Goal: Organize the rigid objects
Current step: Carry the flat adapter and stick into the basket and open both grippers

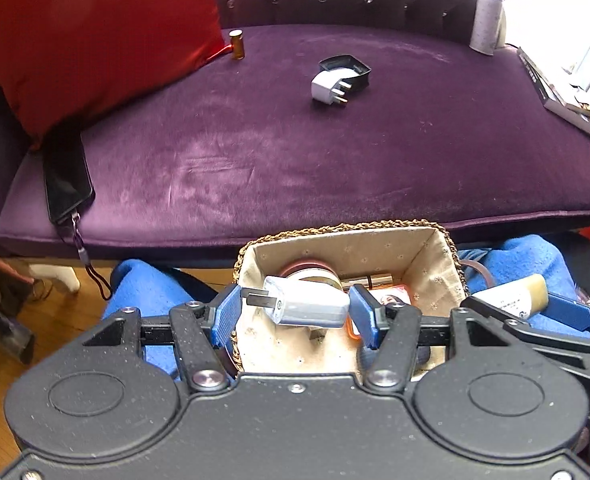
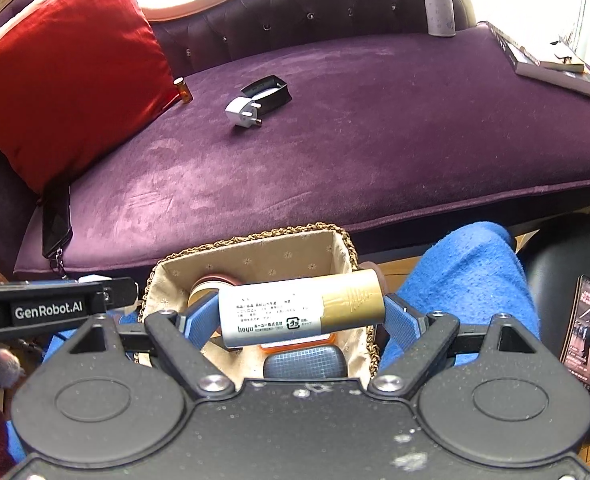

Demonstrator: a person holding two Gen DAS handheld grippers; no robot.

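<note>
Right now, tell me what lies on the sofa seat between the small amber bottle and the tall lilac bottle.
A white plug adapter leaning against a black open case lies between the small amber bottle and the tall lilac bottle; both wrist views show it.

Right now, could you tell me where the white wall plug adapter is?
The white plug adapter lies mid-sofa cushion, against the black tray.

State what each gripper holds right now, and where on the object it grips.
The left gripper clamps a white plug adapter end to end, one pad at its pronged end. The right gripper clamps a white and gold tube by its two ends.
</note>
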